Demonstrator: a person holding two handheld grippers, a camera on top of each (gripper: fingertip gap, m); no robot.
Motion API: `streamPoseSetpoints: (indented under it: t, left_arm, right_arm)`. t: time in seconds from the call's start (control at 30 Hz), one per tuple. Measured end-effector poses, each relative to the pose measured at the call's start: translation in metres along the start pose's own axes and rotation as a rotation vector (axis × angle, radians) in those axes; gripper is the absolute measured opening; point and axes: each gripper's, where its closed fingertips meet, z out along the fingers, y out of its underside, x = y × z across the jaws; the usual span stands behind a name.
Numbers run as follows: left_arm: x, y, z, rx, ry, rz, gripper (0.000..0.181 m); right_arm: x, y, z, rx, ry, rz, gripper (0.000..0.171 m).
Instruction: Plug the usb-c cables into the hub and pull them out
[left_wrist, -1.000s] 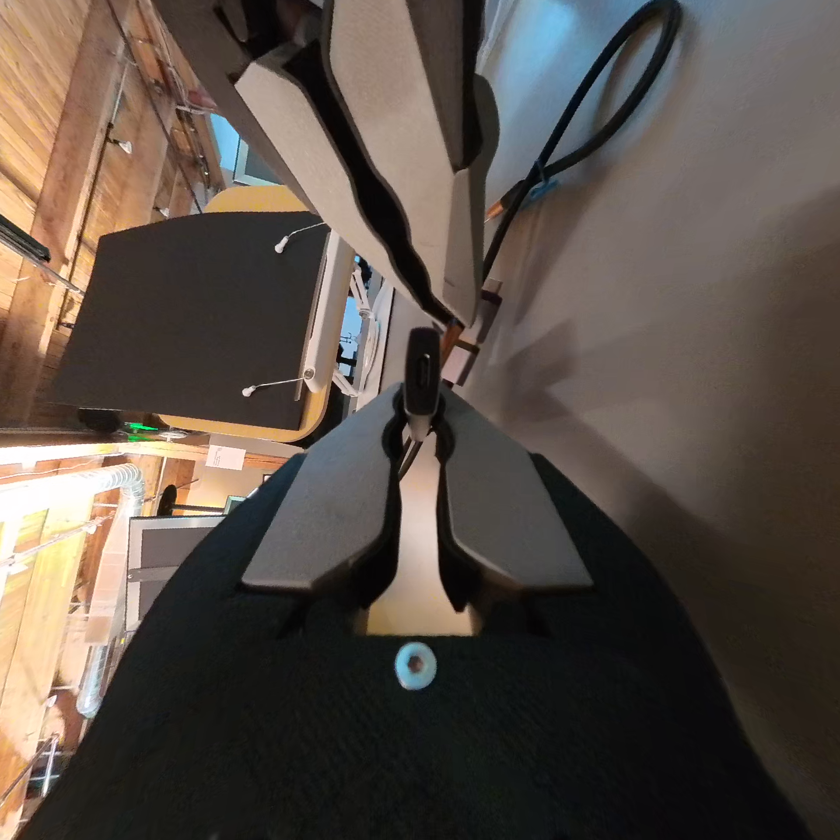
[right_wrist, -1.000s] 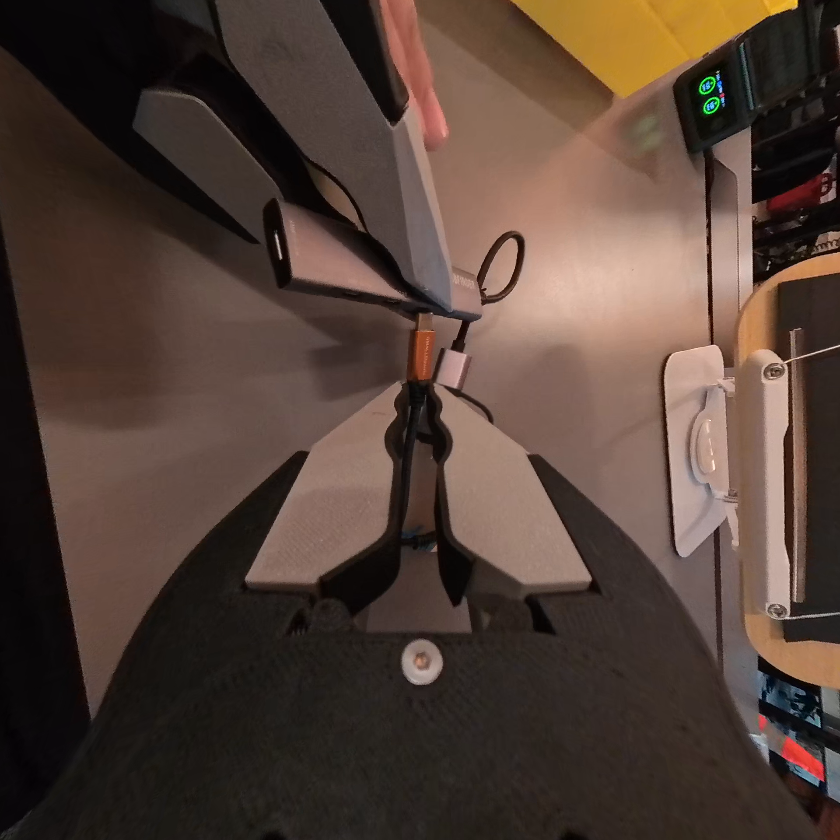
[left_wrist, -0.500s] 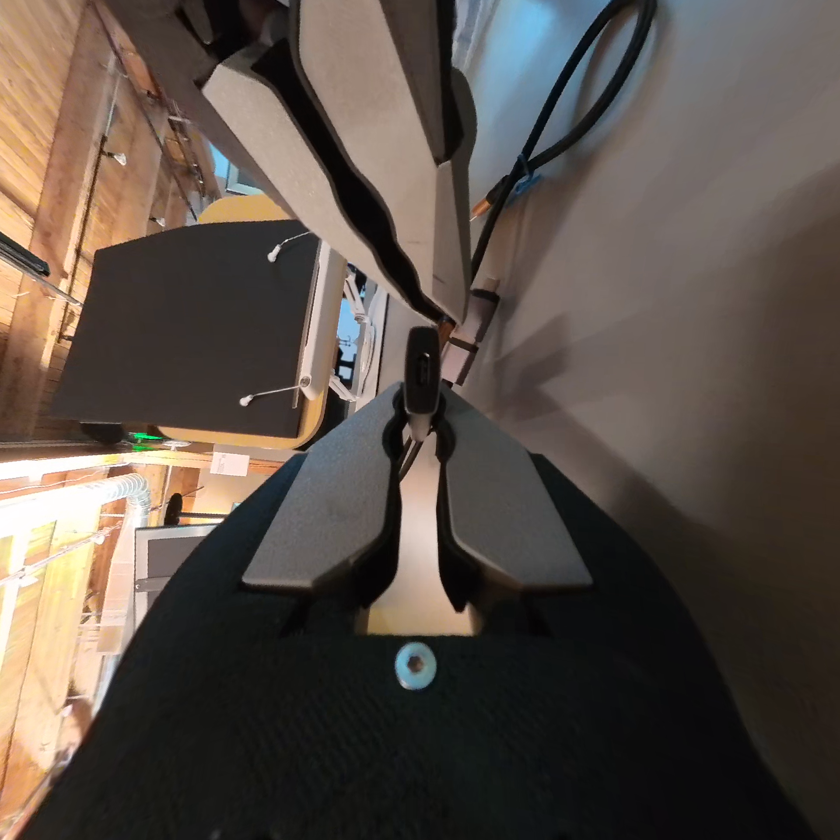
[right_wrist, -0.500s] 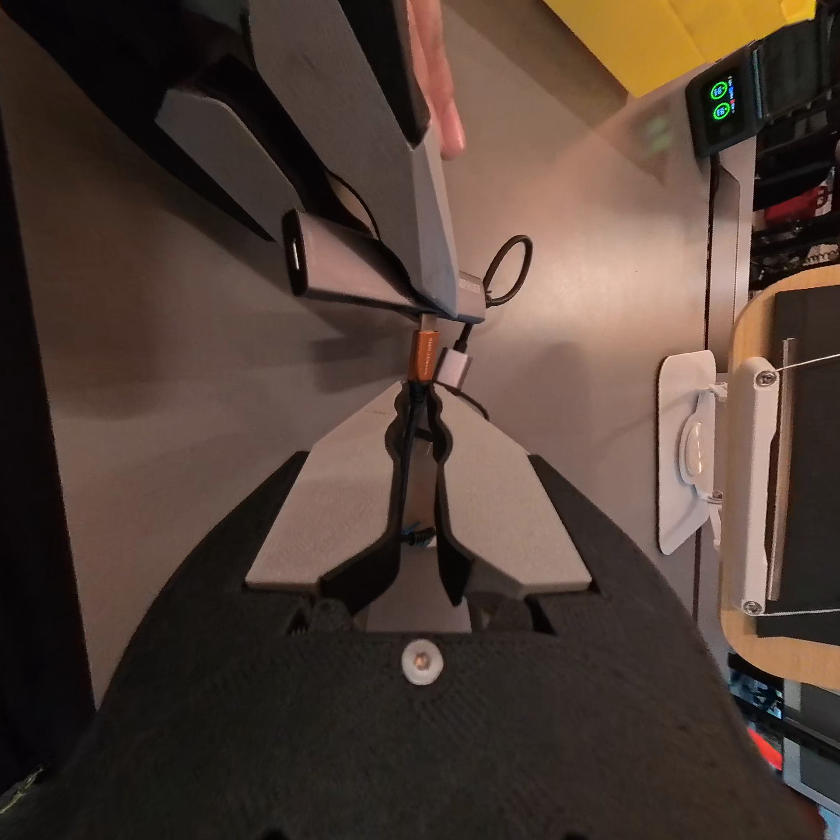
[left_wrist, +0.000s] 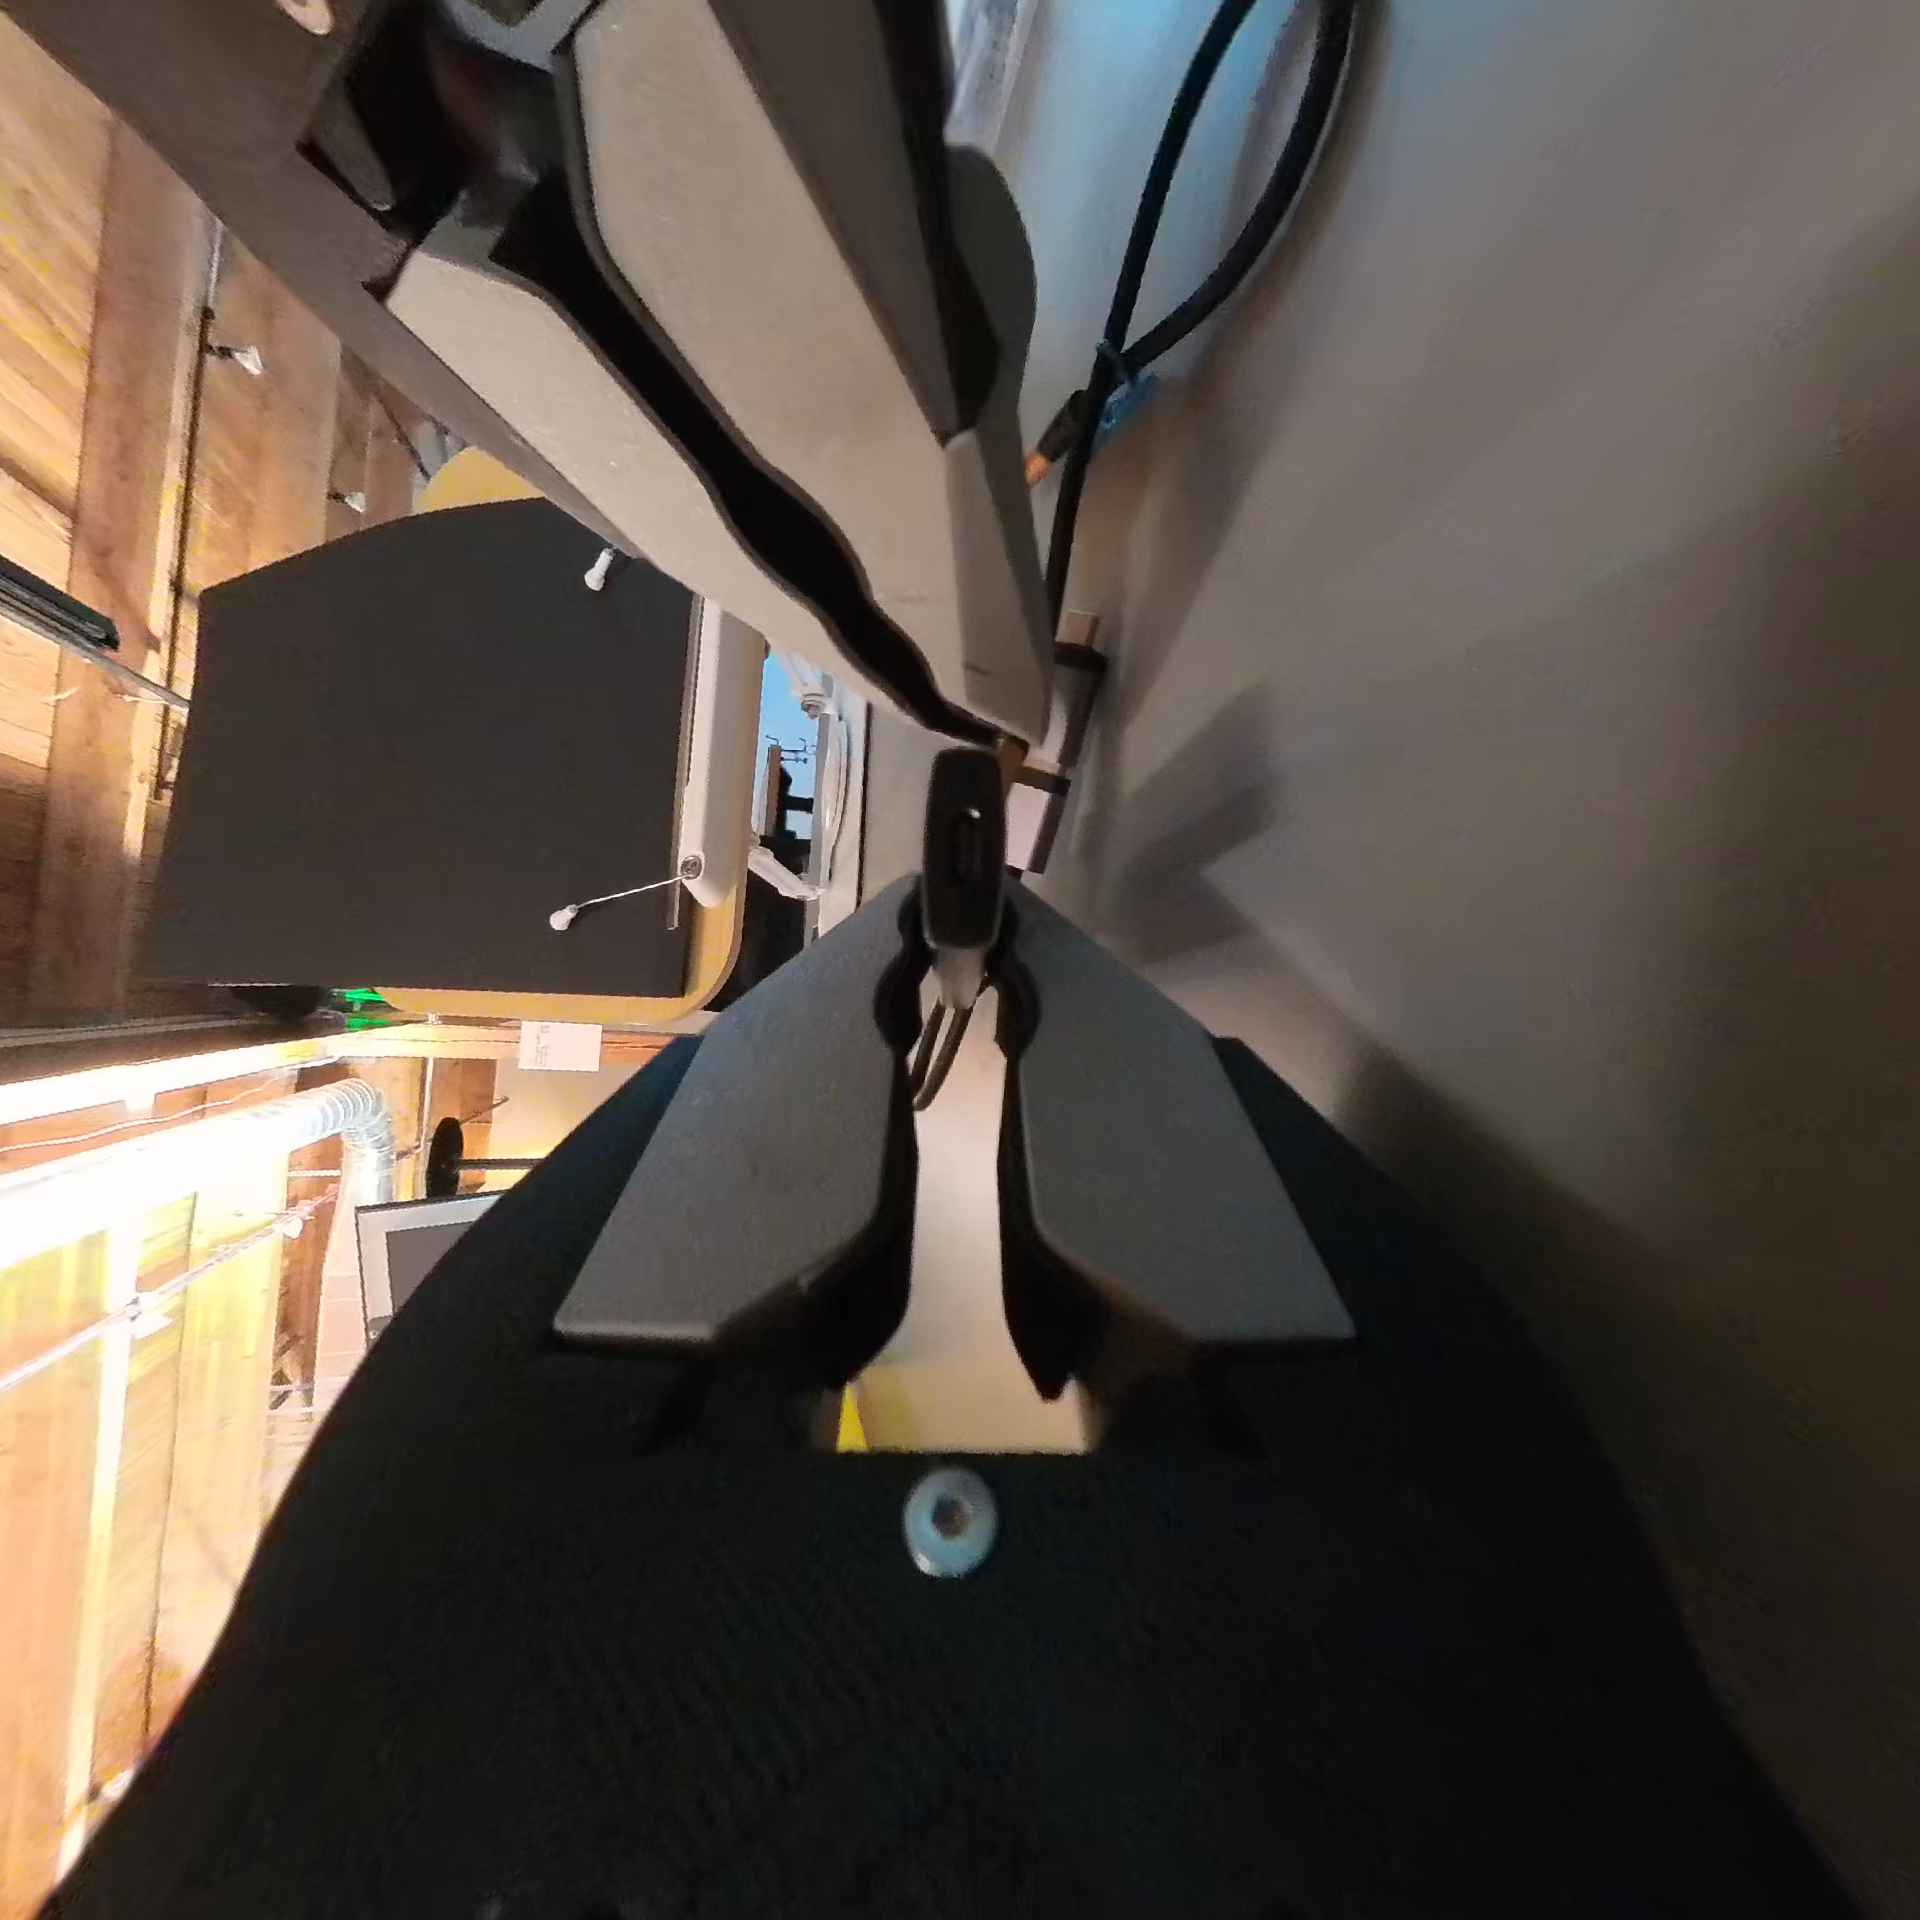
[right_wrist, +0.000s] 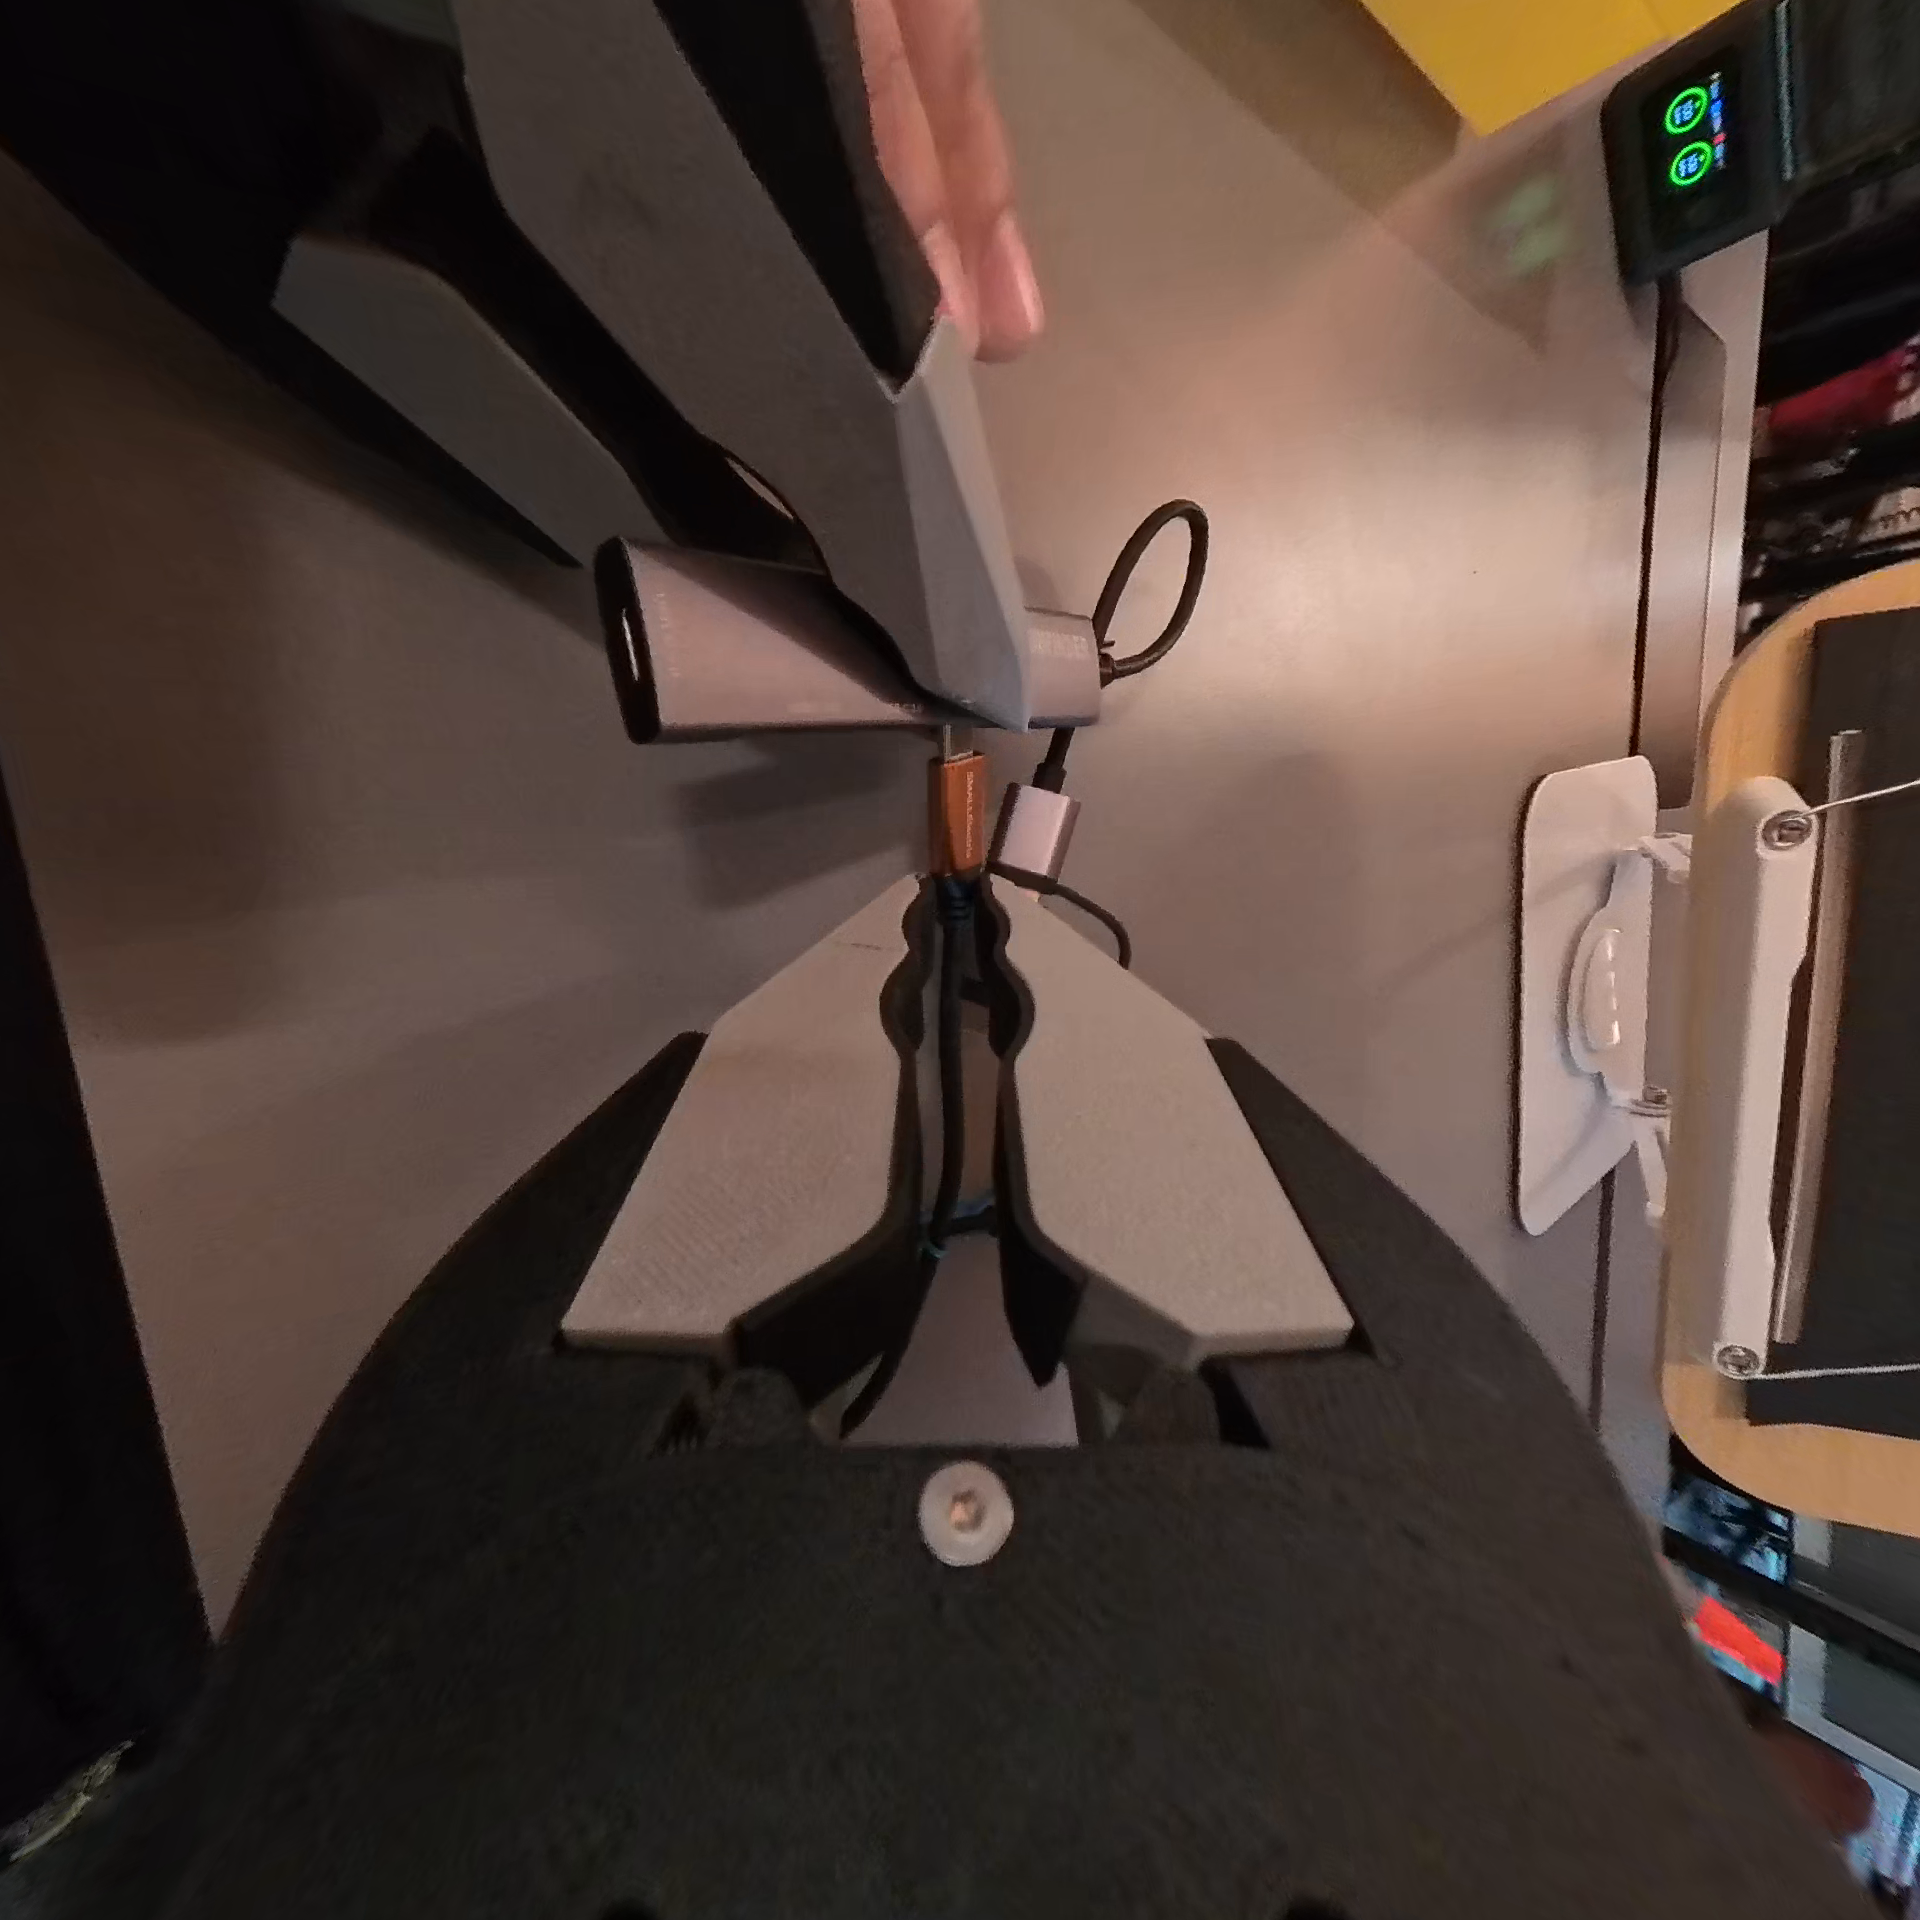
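In the right wrist view my right gripper (right_wrist: 956, 894) is shut on the black cable just behind an orange USB-C plug (right_wrist: 956, 821). The plug's metal tip meets the side of the grey hub (right_wrist: 769, 675); I cannot tell how deep it sits. My left gripper is shut on the hub, one finger (right_wrist: 961, 582) lying over it. The hub's own short cable loops round to a silver plug (right_wrist: 1034, 831) beside the orange one. In the left wrist view my left gripper (left_wrist: 961, 914) pinches the hub's end (left_wrist: 966, 842), with the right gripper's fingers (left_wrist: 810, 395) above.
The grey table (left_wrist: 1558, 831) carries a looped black cable (left_wrist: 1184, 312) with a blue tie. A person's fingers (right_wrist: 977, 260) rest on the left gripper. At the right stand a white mount (right_wrist: 1579, 987), a wooden board with a black panel (right_wrist: 1870, 987), and a small screen with green rings (right_wrist: 1683, 135). The tips of both grippers are at nearly the same place.
Both grippers keep their holds. The hub and the orange plug have only shifted slightly in view, and the plug's tip stays at the hub's side.
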Motion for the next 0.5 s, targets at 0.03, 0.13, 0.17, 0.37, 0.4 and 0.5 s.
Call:
streamPoseSetpoints:
  t: [0.03, 0.13, 0.17, 0.37, 0.4, 0.5]
  left_arm:
    - [-0.0002, 0.0005, 0.0004, -0.003, -0.002, 0.002, 0.008]
    - [-0.0005, 0.002, 0.0011, -0.015, -0.009, 0.017, 0.008]
    - [-0.0007, 0.0025, 0.0013, -0.02, -0.012, 0.021, 0.008]
    - [-0.005, 0.0044, 0.0008, -0.03, -0.028, 0.003, 0.008]
    - [-0.0052, 0.0048, 0.0008, -0.033, -0.027, 0.001, 0.008]
    - [-0.0029, 0.0063, 0.001, -0.036, -0.008, -0.014, 0.008]
  right_arm:
    - [0.0004, -0.0004, -0.0004, 0.003, -0.001, 0.006, 0.004]
    - [0.0011, -0.0019, -0.0012, 0.011, 0.001, 0.021, 0.004]
    - [0.0015, -0.0027, -0.0015, 0.015, -0.002, 0.033, 0.004]
    - [0.0047, -0.0067, -0.0035, 0.078, -0.049, 0.129, 0.004]
    - [0.0048, -0.007, -0.0031, 0.09, -0.059, 0.14, 0.004]
    - [0.0031, -0.0073, -0.0005, 0.127, -0.091, 0.152, 0.004]
